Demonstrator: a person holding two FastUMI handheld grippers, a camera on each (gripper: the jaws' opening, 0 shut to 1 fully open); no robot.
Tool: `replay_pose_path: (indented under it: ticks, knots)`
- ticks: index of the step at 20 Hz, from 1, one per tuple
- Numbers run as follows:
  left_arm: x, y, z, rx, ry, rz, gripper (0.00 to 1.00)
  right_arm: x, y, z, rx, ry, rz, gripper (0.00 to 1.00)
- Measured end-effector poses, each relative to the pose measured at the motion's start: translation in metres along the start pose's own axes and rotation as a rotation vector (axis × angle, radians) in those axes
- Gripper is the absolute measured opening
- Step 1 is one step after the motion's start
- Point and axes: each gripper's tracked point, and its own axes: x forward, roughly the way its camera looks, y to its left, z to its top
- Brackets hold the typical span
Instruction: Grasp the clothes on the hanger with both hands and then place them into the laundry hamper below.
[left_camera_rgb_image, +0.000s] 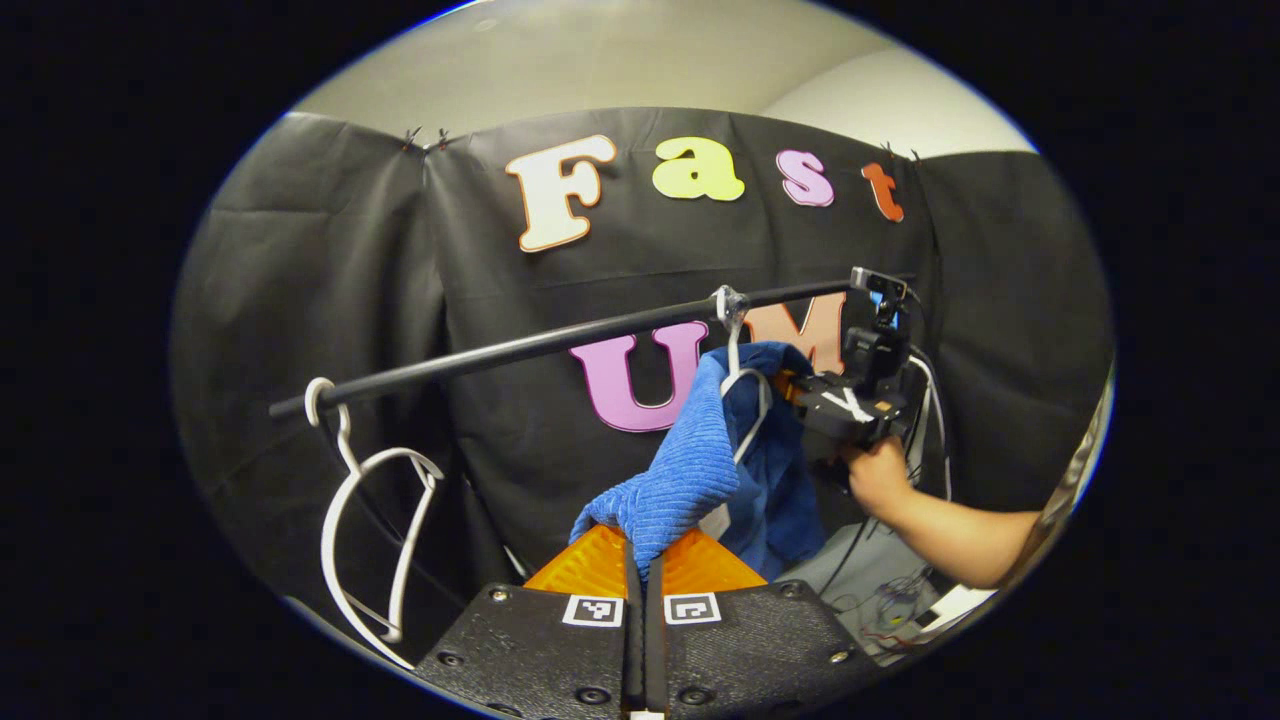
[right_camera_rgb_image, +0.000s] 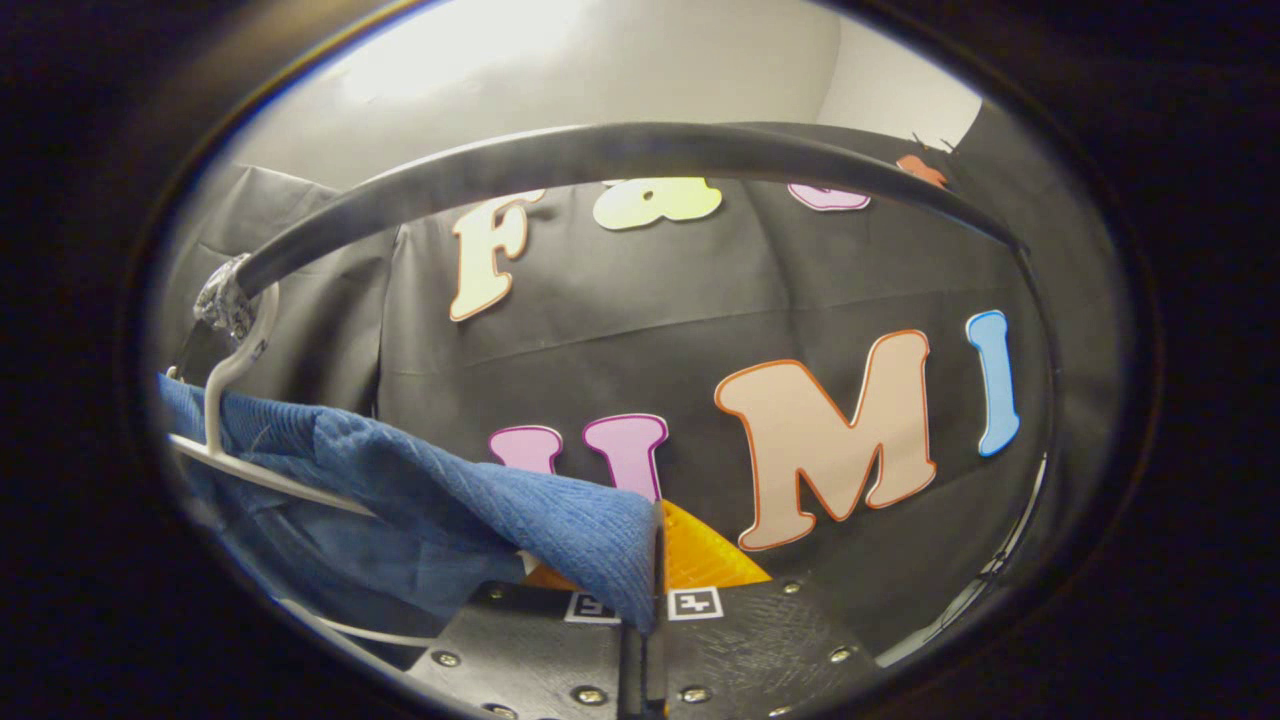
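Observation:
A blue knitted garment (left_camera_rgb_image: 700, 450) hangs on a white hanger (left_camera_rgb_image: 745, 400) hooked over the black rail (left_camera_rgb_image: 520, 348). My left gripper (left_camera_rgb_image: 642, 565) is shut on the garment's near corner, and the cloth stretches from the hanger down to its fingers. The right gripper (left_camera_rgb_image: 800, 392), held by a hand (left_camera_rgb_image: 880, 475), is at the garment's far side in the left gripper view. In the right gripper view the right gripper (right_camera_rgb_image: 655, 555) is shut on a fold of the blue garment (right_camera_rgb_image: 450, 500), just below the rail (right_camera_rgb_image: 600, 160), with the hanger (right_camera_rgb_image: 235, 385) to the left.
A second, bare white hanger (left_camera_rgb_image: 375, 520) hangs near the rail's left end. Cables and a grey surface (left_camera_rgb_image: 880, 590) lie low on the right under the person's forearm. The black cloth wall stands close behind the rail.

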Motion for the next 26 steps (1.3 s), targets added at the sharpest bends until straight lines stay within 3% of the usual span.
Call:
replay_pose_path:
  ticks: [5, 9, 10, 11, 13, 18, 23, 26]
  knots:
    - [0.009, 0.026, 0.008, 0.212, 0.023, -0.003, 0.01, 0.004, 0.004, -0.002, 0.001, 0.003, 0.024, 0.05]
    - [0.035, 0.03, -0.005, 0.173, 0.029, -0.014, 0.0, 0.011, -0.011, -0.008, -0.008, 0.014, -0.016, 0.05]
    - [0.043, 0.028, -0.006, 0.167, 0.016, -0.022, 0.04, 0.013, -0.016, -0.008, -0.013, 0.014, -0.029, 0.05]
    - [0.051, 0.029, -0.012, 0.171, 0.028, -0.02, 0.0, 0.016, -0.019, -0.008, -0.018, 0.014, -0.034, 0.05]
    - [0.059, 0.035, -0.028, 0.187, 0.063, -0.032, 0.04, 0.02, -0.016, -0.013, -0.013, 0.022, -0.015, 0.05]
    - [0.086, 0.046, -0.047, 0.246, 0.089, -0.048, 0.01, 0.033, -0.02, -0.015, 0.014, 0.012, -0.022, 0.05]
    - [0.096, 0.042, -0.023, 0.229, 0.037, -0.057, 0.04, 0.041, -0.038, 0.014, 0.048, -0.067, -0.078, 0.06]
    - [0.097, 0.049, -0.007, 0.293, -0.002, -0.057, 0.01, 0.048, -0.038, 0.021, 0.067, -0.095, -0.069, 0.06]
